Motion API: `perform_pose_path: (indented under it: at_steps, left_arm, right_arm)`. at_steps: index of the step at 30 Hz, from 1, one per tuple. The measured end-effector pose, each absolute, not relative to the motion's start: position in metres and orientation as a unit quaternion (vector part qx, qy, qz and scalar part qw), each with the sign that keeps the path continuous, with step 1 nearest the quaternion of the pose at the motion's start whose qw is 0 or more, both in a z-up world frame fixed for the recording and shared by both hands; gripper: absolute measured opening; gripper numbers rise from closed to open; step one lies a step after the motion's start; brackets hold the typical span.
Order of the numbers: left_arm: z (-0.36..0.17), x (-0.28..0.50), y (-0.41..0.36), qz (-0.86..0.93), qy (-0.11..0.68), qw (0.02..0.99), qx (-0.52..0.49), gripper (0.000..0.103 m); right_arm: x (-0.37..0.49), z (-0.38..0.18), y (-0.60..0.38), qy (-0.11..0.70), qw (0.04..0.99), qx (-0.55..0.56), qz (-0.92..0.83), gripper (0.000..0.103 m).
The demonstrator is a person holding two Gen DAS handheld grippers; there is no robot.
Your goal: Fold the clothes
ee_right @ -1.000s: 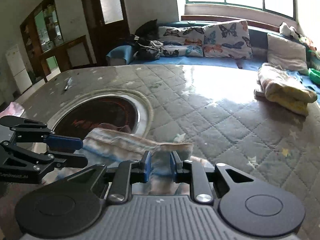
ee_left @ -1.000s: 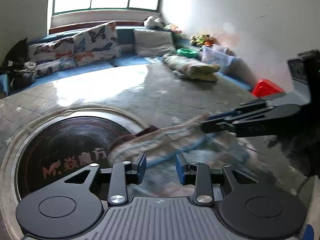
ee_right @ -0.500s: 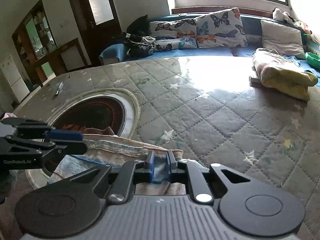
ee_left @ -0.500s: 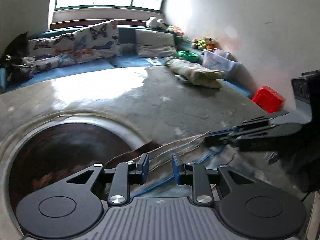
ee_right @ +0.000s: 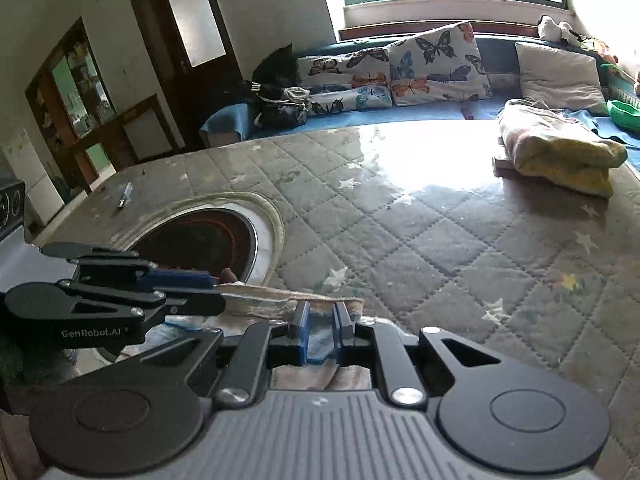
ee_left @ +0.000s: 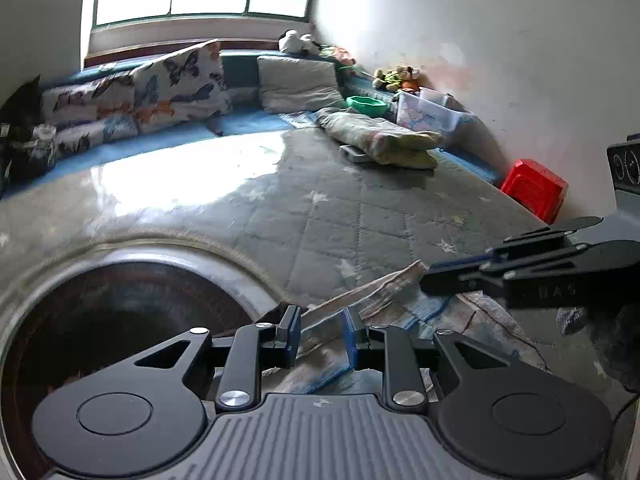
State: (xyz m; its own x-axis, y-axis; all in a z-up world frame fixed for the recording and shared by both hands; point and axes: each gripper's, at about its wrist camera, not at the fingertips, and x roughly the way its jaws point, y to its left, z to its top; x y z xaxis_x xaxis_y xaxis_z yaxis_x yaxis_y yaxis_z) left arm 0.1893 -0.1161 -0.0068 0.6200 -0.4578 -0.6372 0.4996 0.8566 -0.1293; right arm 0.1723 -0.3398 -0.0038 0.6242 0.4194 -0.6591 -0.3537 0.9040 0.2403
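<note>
A striped cream and blue garment (ee_left: pixel 384 300) is stretched low over the quilted grey mat (ee_left: pixel 360 208), beside a round dark glass plate (ee_left: pixel 120 312). My left gripper (ee_left: pixel 322 336) has its fingers around the garment's left edge with a gap between the pads. My right gripper (ee_right: pixel 320 332) is nearly shut on the garment's right edge (ee_right: pixel 320 340). Each gripper shows in the other's view: the right one (ee_left: pixel 440 280) at the cloth's corner, the left one (ee_right: pixel 208 292) at the other end. The garment's top hem (ee_right: pixel 280 298) runs taut between them.
A folded yellow and pink blanket (ee_right: pixel 560 148) lies at the mat's far right. Butterfly cushions (ee_right: pixel 436 64) and a grey pillow (ee_right: pixel 560 68) line the blue bench. A red stool (ee_left: pixel 536 188), a clear box (ee_left: pixel 432 114) and a green bowl (ee_left: pixel 366 104) stand by the wall.
Both grippers have lowered the garment toward the mat and drawn it taut. The left fingers have opened a little compared with half a second ago.
</note>
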Motion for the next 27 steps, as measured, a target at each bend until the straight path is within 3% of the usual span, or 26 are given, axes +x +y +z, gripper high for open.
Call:
perform_pose_path:
  at_steps: [6, 14, 18, 27]
  left_arm:
    - [-0.017, 0.196, -0.123, -0.251, 0.368, 0.894, 0.038, 0.025]
    - [0.001, 0.149, -0.121, -0.280, 0.362, 0.889, 0.036, 0.027]
    - [0.005, 0.113, -0.124, -0.300, 0.357, 0.883, 0.043, 0.038]
    - [0.006, 0.079, -0.088, -0.209, 0.344, 0.915, 0.013, 0.050]
  right_arm:
    - [0.164, -0.004, -0.344, 0.381, 0.903, 0.040, 0.196, 0.012]
    - [0.120, -0.007, -0.351, 0.390, 0.898, 0.038, 0.201, 0.015]
    - [0.104, -0.008, -0.362, 0.383, 0.903, 0.061, 0.185, 0.023]
    - [0.083, -0.012, -0.381, 0.381, 0.902, 0.117, 0.163, 0.040]
